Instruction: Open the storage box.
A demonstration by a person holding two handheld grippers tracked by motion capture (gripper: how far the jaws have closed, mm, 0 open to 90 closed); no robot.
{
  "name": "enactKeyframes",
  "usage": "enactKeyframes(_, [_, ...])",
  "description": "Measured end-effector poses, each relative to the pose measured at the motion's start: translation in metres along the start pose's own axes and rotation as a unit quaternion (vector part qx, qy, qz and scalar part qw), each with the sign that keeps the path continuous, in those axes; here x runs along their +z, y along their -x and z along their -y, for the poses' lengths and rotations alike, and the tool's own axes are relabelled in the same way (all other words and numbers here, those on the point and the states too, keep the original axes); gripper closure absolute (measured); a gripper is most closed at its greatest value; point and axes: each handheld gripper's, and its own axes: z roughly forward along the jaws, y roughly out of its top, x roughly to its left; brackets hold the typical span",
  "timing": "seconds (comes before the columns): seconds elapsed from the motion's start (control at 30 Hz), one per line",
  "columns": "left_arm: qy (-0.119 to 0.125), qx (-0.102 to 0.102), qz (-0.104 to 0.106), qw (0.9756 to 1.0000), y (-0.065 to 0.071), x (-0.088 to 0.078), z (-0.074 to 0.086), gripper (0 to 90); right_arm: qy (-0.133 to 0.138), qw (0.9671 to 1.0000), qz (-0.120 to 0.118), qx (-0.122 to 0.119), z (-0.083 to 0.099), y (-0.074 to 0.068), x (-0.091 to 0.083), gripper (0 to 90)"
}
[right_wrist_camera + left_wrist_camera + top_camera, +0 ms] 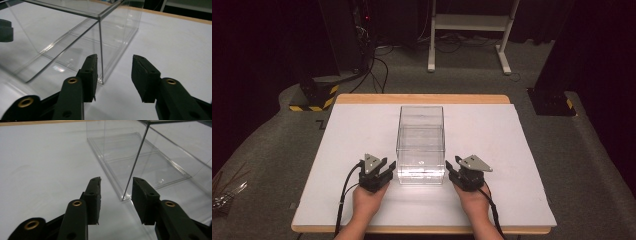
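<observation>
the clear box (421, 145) looks light, stiff and slippery; hold its near corners; left gripper (383, 172) and right gripper (452, 171) are open, holding nothing

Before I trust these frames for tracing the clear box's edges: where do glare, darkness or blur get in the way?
High view: bright glare along the clear box's near bottom edge, and the room behind the table is nearly black. Left gripper view: box edges sharp, near jaws slightly soft. Right gripper view: reflections cloud the box walls.

white table top (362, 150) | wooden edge (422, 98) | white stand (472, 22) on grey carpet (277, 150) | cables (379, 65)
</observation>
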Motion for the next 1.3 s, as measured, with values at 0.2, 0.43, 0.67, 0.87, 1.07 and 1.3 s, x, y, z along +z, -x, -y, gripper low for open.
enactKeyframes(0.2, [-0.008,0.002,0.021,0.9997,0.004,0.006,-0.001,65.9,-0.017,0.9998,-0.008,0.002,-0.002,0.000,0.012,60.5])
enactKeyframes(0.43, [-0.010,0.007,0.031,0.9995,0.008,0.004,-0.001,80.4,-0.015,0.9994,-0.029,-0.007,-0.002,-0.003,0.010,71.0])
enactKeyframes(0.67, [-0.005,0.008,0.037,0.9993,0.011,-0.002,0.005,84.4,-0.011,0.9991,-0.042,-0.001,0.003,-0.005,0.004,72.9])
enactKeyframes(0.87, [-0.009,0.014,0.041,0.9990,0.013,-0.008,0.008,85.7,-0.011,0.9988,-0.048,-0.003,0.006,-0.009,-0.003,73.1])
enactKeyframes(1.07, [-0.022,0.027,0.049,0.9982,0.017,-0.018,0.012,86.1,-0.014,0.9984,-0.055,-0.006,0.010,-0.011,-0.010,73.1])
enactKeyframes(1.3, [-0.026,0.022,0.060,0.9976,0.022,-0.027,0.017,87.1,-0.012,0.9982,-0.059,-0.001,0.016,-0.014,-0.020,73.6])
